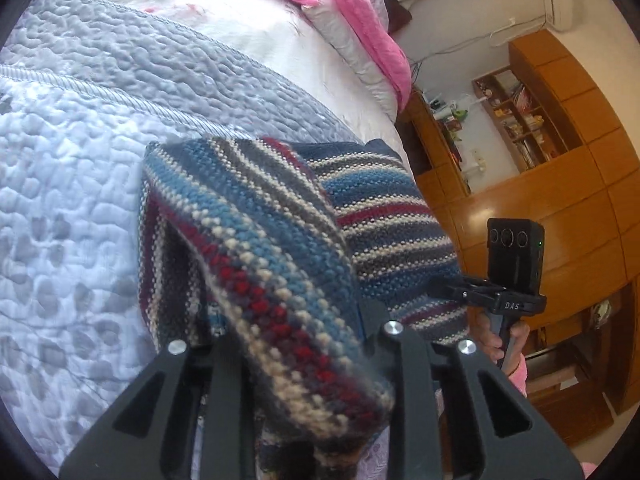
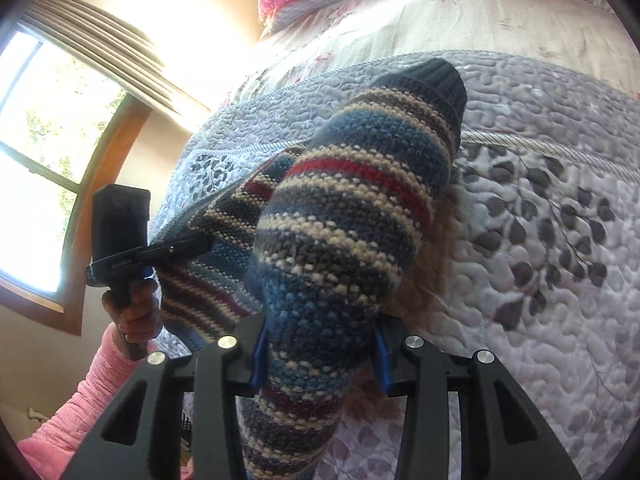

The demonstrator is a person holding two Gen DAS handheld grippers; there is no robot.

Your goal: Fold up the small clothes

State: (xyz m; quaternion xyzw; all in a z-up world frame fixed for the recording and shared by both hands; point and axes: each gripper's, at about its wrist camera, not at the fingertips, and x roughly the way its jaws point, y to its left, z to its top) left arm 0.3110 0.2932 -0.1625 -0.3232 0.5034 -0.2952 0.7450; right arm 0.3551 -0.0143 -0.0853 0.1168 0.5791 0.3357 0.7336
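A knitted sweater (image 1: 372, 208) striped in blue, red, cream and grey hangs over the bed between both grippers. In the left wrist view a fold of it covers my left gripper (image 1: 288, 320), hiding the fingers. My right gripper (image 1: 448, 292) shows at the right, clamped on the sweater's edge, with a hand on its handle. In the right wrist view a sleeve (image 2: 360, 200) with a dark blue cuff (image 2: 436, 84) passes between my right gripper's (image 2: 320, 356) blue fingers (image 2: 258, 356). There my left gripper (image 2: 192, 246) pinches the sweater's far edge, held by a hand in a pink sleeve.
A lilac quilted bedspread (image 1: 80, 200) with a grey leaf print (image 2: 560, 220) lies under the sweater. Pink and white pillows (image 1: 360, 28) sit at the head of the bed. Wooden cabinets and shelves (image 1: 560, 160) stand beyond the bed's edge. A window (image 2: 36, 160) is on the other side.
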